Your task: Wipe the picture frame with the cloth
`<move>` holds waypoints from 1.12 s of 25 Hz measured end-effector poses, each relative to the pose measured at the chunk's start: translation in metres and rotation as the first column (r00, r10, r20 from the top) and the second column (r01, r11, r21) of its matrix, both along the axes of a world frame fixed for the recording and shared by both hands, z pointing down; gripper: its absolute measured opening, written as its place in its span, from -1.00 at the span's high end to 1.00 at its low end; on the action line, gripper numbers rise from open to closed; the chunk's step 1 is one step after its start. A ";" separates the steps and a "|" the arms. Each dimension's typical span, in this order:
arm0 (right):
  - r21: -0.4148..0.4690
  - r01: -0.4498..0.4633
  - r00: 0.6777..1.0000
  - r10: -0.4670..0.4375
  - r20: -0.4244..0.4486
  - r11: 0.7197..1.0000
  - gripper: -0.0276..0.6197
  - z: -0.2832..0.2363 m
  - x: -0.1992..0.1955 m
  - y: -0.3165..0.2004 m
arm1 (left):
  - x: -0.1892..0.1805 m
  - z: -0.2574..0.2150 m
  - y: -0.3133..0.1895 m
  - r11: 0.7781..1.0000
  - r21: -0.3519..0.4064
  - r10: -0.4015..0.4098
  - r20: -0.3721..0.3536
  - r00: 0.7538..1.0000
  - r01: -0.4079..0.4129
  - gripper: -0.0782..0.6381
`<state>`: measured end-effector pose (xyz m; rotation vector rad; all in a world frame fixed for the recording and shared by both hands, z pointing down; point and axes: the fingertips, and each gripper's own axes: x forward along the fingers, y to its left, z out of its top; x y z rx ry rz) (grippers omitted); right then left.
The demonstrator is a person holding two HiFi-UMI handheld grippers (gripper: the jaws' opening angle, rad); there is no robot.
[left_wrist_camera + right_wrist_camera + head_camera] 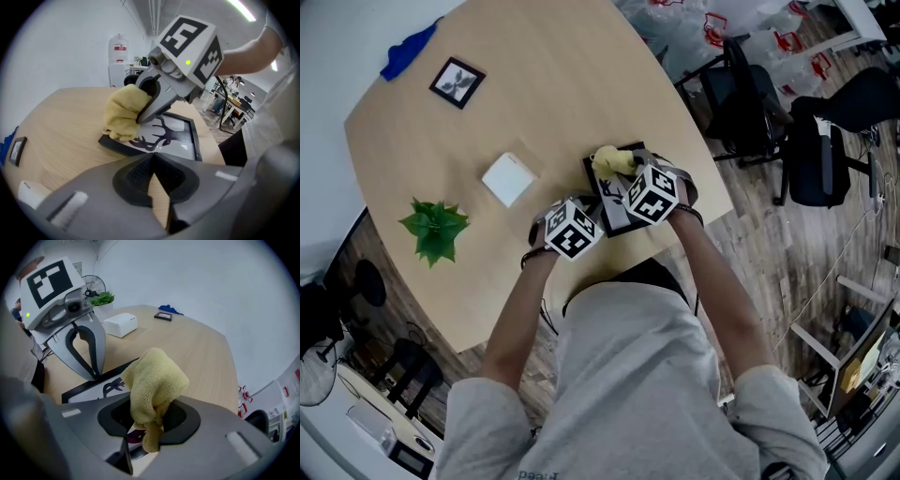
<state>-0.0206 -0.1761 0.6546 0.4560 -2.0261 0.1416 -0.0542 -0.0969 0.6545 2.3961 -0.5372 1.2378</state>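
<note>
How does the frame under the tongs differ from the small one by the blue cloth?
The near frame is larger, shows antlers, and has the yellow cloth on it; the far frame is smaller and untouched. Both are black-edged, flat on the table.

2 grippers: left gripper [157,185], right gripper [145,427]. 2 pic frames: big frame [180,136] near edge, small frame [457,82] far left. 2 cloths: yellow cloth [154,378], blue cloth [406,52] far left. 1 white box [508,178], 1 plant [434,228], 1 table [553,84].
</note>
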 end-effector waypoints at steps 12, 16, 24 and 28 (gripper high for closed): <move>0.029 -0.102 0.994 0.101 0.039 0.994 0.56 -0.005 -0.003 -0.030 | -0.001 0.000 0.000 1.000 -0.016 -0.013 -0.024 1.000 0.013 0.64; 0.042 -0.138 0.988 0.135 0.068 0.989 0.56 -0.005 -0.002 -0.030 | -0.001 0.000 0.000 1.000 -0.017 -0.015 -0.033 0.999 0.015 0.64; 0.077 -0.182 0.980 0.174 0.098 0.980 0.56 -0.013 -0.003 -0.038 | -0.001 -0.001 0.000 1.000 -0.018 -0.018 -0.034 0.999 0.017 0.64; 0.130 -0.253 0.964 0.238 0.122 0.959 0.57 -0.027 0.001 -0.062 | 0.000 -0.001 -0.001 1.000 -0.015 -0.018 -0.033 0.999 0.017 0.64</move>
